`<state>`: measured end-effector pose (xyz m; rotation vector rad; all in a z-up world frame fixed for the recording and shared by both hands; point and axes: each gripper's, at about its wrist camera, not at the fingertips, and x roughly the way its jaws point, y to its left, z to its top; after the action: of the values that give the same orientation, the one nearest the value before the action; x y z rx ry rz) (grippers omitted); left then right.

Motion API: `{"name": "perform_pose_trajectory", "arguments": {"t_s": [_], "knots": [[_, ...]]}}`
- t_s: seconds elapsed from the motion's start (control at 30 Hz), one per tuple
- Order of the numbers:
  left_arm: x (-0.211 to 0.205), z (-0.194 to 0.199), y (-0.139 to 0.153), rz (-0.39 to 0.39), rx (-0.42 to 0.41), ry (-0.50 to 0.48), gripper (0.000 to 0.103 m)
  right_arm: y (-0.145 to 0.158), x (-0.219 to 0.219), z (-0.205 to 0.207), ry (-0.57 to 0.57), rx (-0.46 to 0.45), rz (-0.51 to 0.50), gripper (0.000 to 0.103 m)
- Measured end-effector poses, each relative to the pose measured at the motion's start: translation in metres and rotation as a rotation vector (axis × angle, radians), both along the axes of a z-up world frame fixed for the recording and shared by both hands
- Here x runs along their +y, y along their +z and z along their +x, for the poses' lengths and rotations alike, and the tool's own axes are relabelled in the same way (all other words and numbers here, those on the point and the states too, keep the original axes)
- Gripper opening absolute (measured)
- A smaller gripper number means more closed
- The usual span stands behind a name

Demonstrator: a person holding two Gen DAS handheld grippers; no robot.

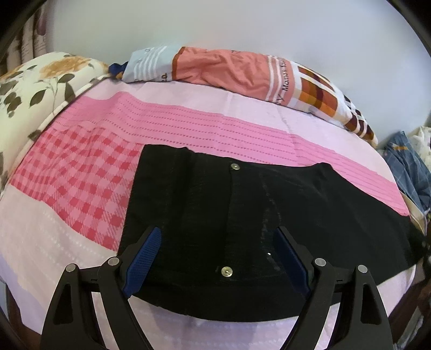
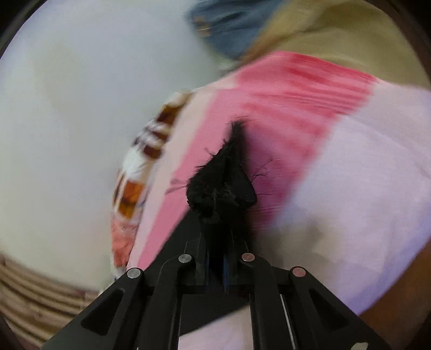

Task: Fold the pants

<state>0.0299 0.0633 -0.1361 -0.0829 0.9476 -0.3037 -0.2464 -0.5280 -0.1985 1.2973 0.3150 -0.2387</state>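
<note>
Black pants [image 1: 242, 215] lie spread on a pink bedspread [image 1: 89, 175], waistband toward me with two metal buttons showing. My left gripper [image 1: 216, 250] hovers open over the waist end, its blue pads [image 1: 144, 262] wide apart and pressing on nothing. In the blurred right wrist view, my right gripper [image 2: 215, 258] is shut on a frayed corner of the black pants [image 2: 223, 177], which sticks up past the fingertips above the bedspread [image 2: 350, 175].
A rolled orange and checked blanket [image 1: 242, 71] lies along the far edge by the white wall [image 1: 215, 24]. A floral pillow [image 1: 40, 83] sits far left. Blue clothing [image 1: 406, 167] is piled beyond the right edge of the bed.
</note>
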Motion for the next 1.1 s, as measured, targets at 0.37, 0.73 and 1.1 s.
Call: {"name": "perform_pose_trajectory", "arguments": {"t_s": [0.37, 0.73, 1.1], "knots": [[0.008, -0.008, 0.01, -0.053, -0.023, 0.0, 0.085, 0.09, 0.157, 0.164, 0.467, -0.128, -0.127, 0.008], [0.012, -0.014, 0.001, -0.057, 0.002, -0.007, 0.085, 0.038, 0.277, 0.217, 0.717, 0.086, -0.227, 0.009], [0.012, -0.01, -0.004, -0.109, 0.042, 0.009, 0.085, 0.046, 0.284, 0.214, 0.748, 0.115, -0.329, 0.009]]}}
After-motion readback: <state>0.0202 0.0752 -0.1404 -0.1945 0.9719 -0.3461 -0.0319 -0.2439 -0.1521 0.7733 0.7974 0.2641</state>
